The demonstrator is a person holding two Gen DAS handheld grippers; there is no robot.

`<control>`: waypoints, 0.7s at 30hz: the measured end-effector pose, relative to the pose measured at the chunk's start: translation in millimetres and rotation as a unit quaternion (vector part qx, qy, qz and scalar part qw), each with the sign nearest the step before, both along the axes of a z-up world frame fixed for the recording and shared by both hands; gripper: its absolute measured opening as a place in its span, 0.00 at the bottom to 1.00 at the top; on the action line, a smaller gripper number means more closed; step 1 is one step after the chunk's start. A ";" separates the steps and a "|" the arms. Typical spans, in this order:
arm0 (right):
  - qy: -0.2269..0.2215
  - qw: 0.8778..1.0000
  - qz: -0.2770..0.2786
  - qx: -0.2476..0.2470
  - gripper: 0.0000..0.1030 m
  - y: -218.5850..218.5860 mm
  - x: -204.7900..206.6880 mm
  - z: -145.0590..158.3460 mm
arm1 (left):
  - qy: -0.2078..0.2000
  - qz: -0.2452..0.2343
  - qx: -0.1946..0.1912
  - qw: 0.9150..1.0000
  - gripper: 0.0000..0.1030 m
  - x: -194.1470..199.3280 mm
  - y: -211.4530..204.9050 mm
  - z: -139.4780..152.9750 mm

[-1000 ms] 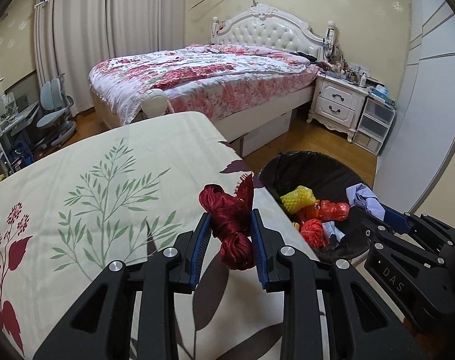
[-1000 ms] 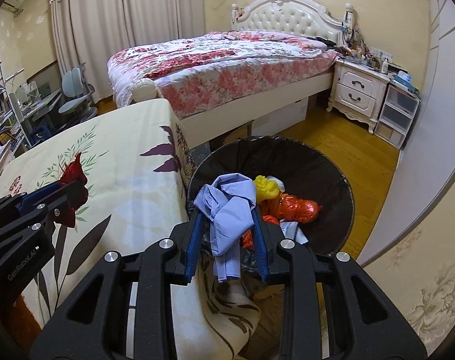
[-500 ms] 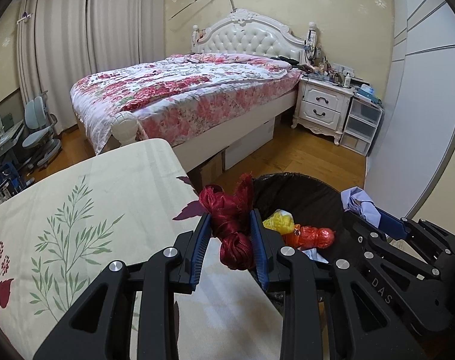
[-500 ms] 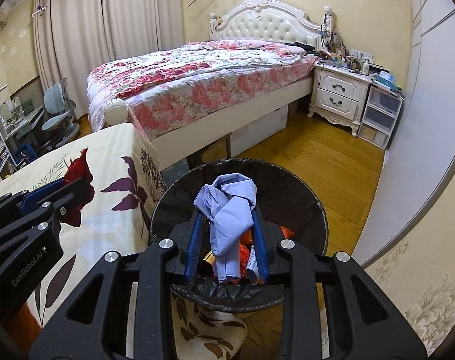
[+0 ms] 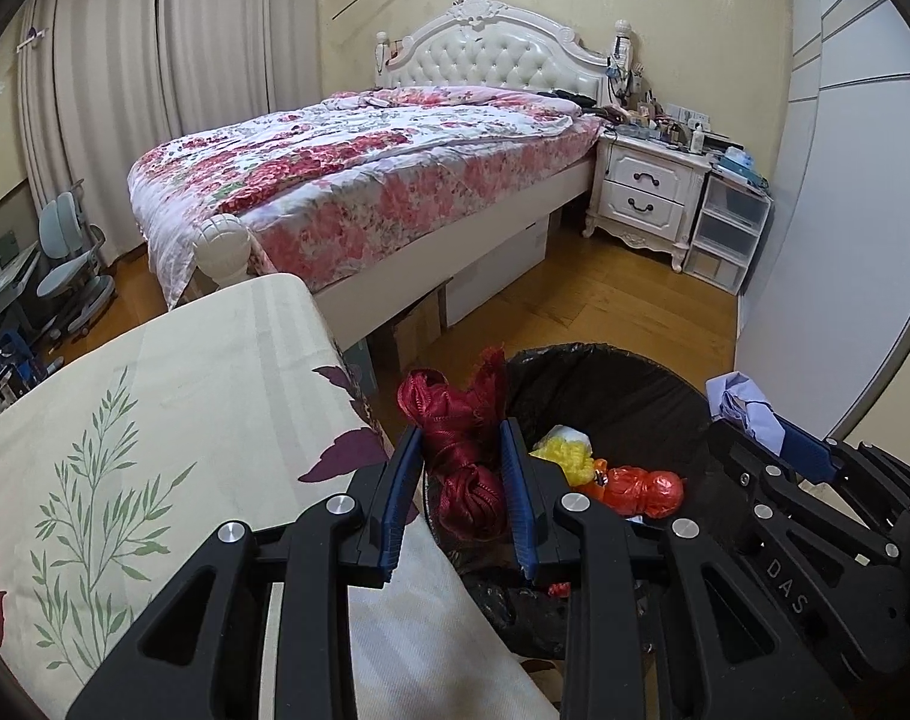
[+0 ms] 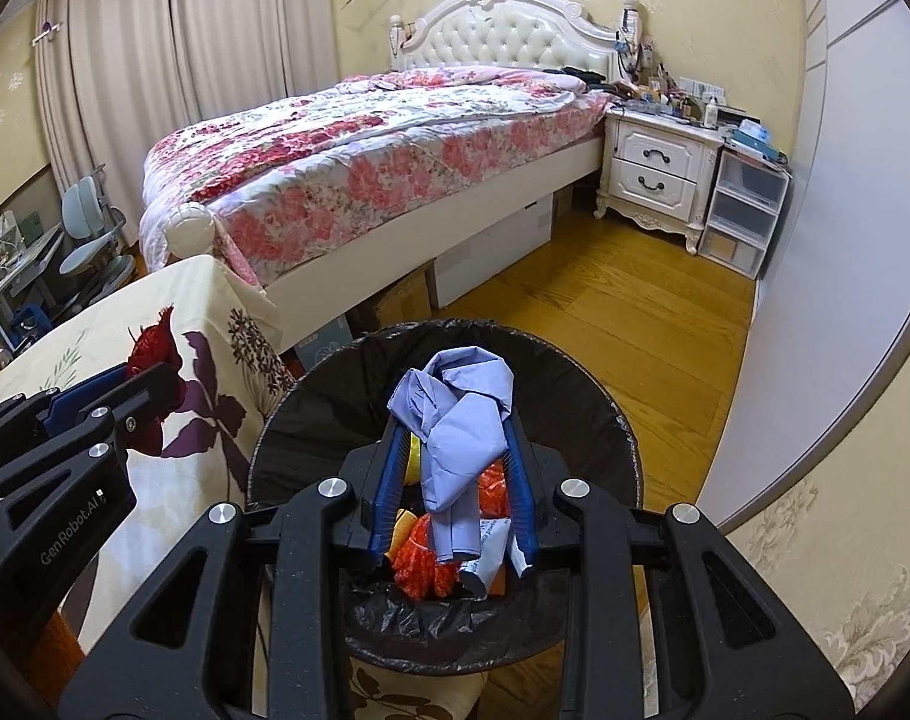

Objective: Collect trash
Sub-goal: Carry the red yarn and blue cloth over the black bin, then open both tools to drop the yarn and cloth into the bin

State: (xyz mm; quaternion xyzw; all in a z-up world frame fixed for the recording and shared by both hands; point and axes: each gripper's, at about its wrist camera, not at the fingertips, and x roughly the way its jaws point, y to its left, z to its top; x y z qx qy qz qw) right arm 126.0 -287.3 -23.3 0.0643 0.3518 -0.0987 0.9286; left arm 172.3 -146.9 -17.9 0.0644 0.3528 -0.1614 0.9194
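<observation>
My left gripper (image 5: 462, 439) is shut on a dark red mesh bundle (image 5: 455, 450), held over the near left rim of the black-lined trash bin (image 5: 611, 384), just past the table's edge. My right gripper (image 6: 455, 426) is shut on a crumpled pale blue cloth (image 6: 455, 414) that hangs above the middle of the bin (image 6: 587, 396). Inside the bin lie a yellow foam net (image 5: 566, 450), an orange-red bag (image 5: 641, 489) and white paper (image 6: 491, 552). The right gripper with its blue cloth (image 5: 749, 408) shows at the right of the left wrist view; the left gripper with the red bundle (image 6: 155, 348) shows at the left of the right wrist view.
A table with a cream leaf-print cloth (image 5: 155, 420) stands left of the bin. Behind are a bed with a floral quilt (image 5: 359, 180), a white nightstand (image 5: 653, 192), plastic drawers (image 5: 725, 234), boxes under the bed and wooden floor (image 6: 623, 312). A wardrobe wall (image 5: 845, 210) is right.
Both grippers have moved from over the table's edge toward the bin. The blue cloth now hangs over the bin's middle, and the red bundle has reached its near rim. Both grips are unchanged.
</observation>
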 end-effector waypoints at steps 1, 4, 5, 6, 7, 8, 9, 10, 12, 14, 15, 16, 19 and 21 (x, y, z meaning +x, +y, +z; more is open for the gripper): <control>0.002 1.000 -0.002 0.001 0.29 -1.7 1.8 -1.6 | 0.001 -0.002 0.003 1.000 0.29 2.1 -2.0 -2.0; 0.008 1.000 -0.007 0.005 0.29 -7.0 7.9 -6.6 | 0.009 -0.004 0.010 1.000 0.29 9.8 -9.8 -8.6; 0.010 1.000 -0.008 0.007 0.29 -8.8 9.4 -8.3 | 0.011 -0.005 0.011 1.000 0.29 12.5 -11.3 -10.3; 0.011 1.000 -0.010 0.007 0.29 -9.7 11.0 -9.1 | 0.013 -0.006 0.012 1.000 0.29 15.3 -13.4 -11.9; 0.013 1.000 -0.011 0.008 0.29 -10.8 12.9 -10.5 | 0.014 -0.006 0.013 1.000 0.29 17.6 -15.3 -13.0; 0.014 1.000 -0.013 0.010 0.29 -11.2 14.0 -11.3 | 0.016 -0.008 0.015 1.000 0.29 19.8 -17.5 -14.7; 0.014 1.000 -0.015 0.012 0.29 -13.0 16.3 -11.6 | 0.017 -0.008 0.016 1.000 0.29 21.6 -19.2 -15.7; 0.015 1.000 -0.017 0.014 0.29 -13.9 18.0 -12.3 | 0.019 -0.009 0.016 1.000 0.29 23.1 -20.5 -16.7; 0.016 1.000 -0.019 0.015 0.29 -15.8 20.1 -13.4 | 0.019 -0.011 0.016 1.000 0.29 24.2 -23.1 -17.1; 0.015 1.000 -0.020 0.016 0.29 -16.5 21.4 -13.5 | 0.016 -0.013 0.019 1.000 0.30 24.5 -24.2 -17.1; 0.015 1.000 -0.021 0.015 0.30 -16.6 21.7 -13.7 | 0.015 -0.015 0.020 1.000 0.32 23.9 -25.1 -16.9; 0.013 1.000 -0.021 0.014 0.30 -16.2 21.4 -13.9 | 0.015 -0.016 0.020 1.000 0.38 23.5 -26.1 -16.5; 0.013 1.000 -0.025 0.012 0.32 -16.5 20.2 -13.9 | 0.011 -0.018 0.020 1.000 0.47 21.4 -27.7 -14.9; 0.011 0.999 -0.029 0.010 0.38 -16.9 19.1 -13.0 | 0.006 -0.017 0.022 1.000 0.52 19.5 -29.6 -14.1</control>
